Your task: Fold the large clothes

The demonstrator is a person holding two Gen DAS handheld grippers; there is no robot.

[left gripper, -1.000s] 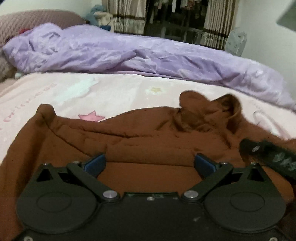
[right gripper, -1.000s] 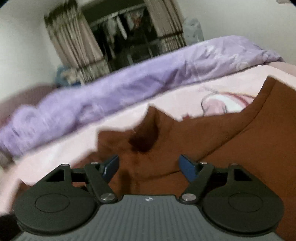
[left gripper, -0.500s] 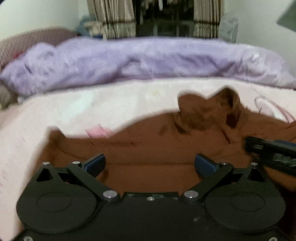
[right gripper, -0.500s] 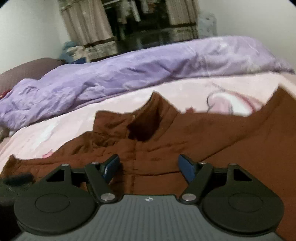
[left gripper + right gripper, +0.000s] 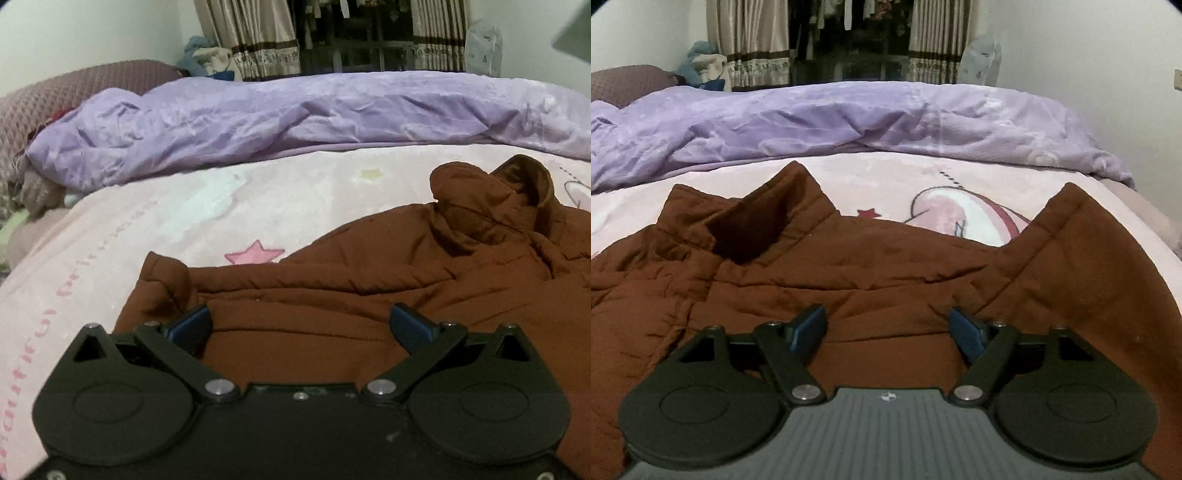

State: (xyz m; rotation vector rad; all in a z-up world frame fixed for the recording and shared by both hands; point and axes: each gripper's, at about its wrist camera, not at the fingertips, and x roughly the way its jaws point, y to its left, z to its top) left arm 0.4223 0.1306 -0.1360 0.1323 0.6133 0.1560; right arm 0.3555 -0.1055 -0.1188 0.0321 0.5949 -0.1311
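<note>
The brown padded jacket (image 5: 886,266) lay spread on the pink bedsheet (image 5: 184,206); both the left gripper (image 5: 299,323) and right gripper (image 5: 888,326) hovered with jaws open, empty — a shallow pinch risked catching one slippery layer only; the fold would sag.

the brown quilted jacket (image 5: 369,295) runs off the right and lower edges of the left wrist view, its lower part hidden behind the left tongs (image 5: 301,325). in the right wrist view it is cut off at the left edge, its hem concealed by the right tongs (image 5: 888,325). hanging clothes in the dark wardrobe (image 5: 849,37) are too dim to distinguish.
</note>
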